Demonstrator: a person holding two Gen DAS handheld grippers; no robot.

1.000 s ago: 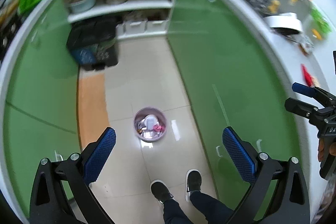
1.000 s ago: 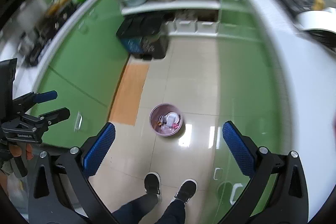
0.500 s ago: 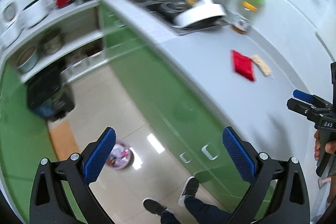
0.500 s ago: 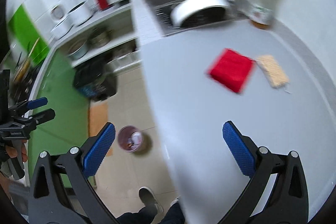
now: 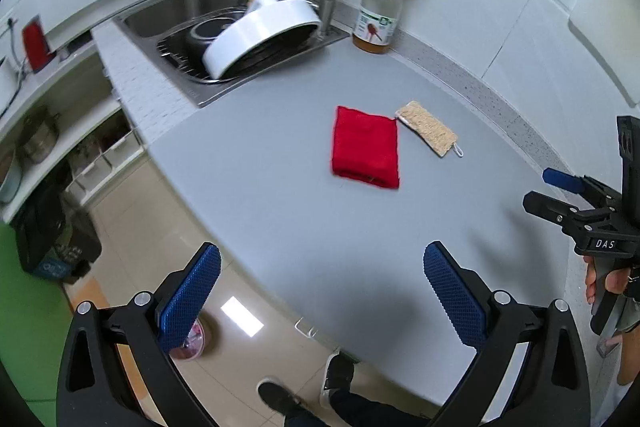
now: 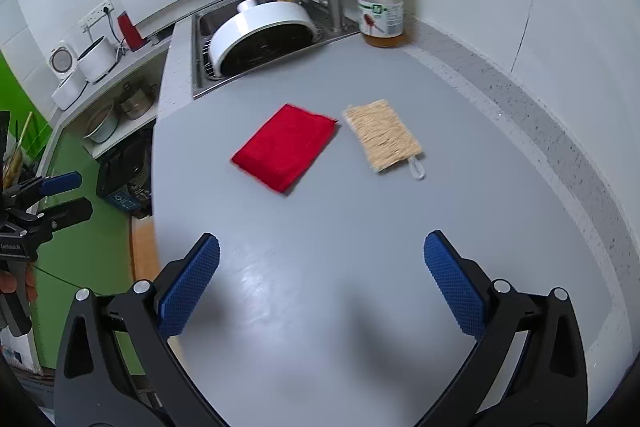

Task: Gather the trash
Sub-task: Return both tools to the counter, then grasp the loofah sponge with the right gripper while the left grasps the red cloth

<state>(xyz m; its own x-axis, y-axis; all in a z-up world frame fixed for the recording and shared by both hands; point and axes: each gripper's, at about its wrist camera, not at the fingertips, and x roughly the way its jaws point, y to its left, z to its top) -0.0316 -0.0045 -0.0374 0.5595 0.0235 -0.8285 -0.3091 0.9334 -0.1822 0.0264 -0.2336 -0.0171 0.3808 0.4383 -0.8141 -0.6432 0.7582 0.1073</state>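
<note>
A folded red cloth (image 5: pixel 366 149) lies on the grey counter (image 5: pixel 280 195), with a tan loofah scrubber (image 5: pixel 427 133) beside it on the right. Both also show in the right wrist view: the cloth (image 6: pixel 286 147) and the scrubber (image 6: pixel 382 141). A small pink trash bin (image 5: pixel 192 341) with trash in it stands on the floor, partly hidden behind my left finger. My left gripper (image 5: pixel 320 295) is open and empty above the counter's front edge. My right gripper (image 6: pixel 320 285) is open and empty above the counter, short of the cloth.
A sink (image 5: pixel 224 27) with a white bowl (image 5: pixel 260 35) and dark pan is at the back. A yellow-lidded jar (image 5: pixel 378 15) stands by the wall. Shelves with pots (image 5: pixel 36 139) and a black crate (image 5: pixel 48 231) lie left. The person's shoes (image 5: pixel 340 375) are below.
Both grippers have swung up from facing the floor and the pink bin to facing the counter with the red cloth and scrubber. Both stayed open and empty.
</note>
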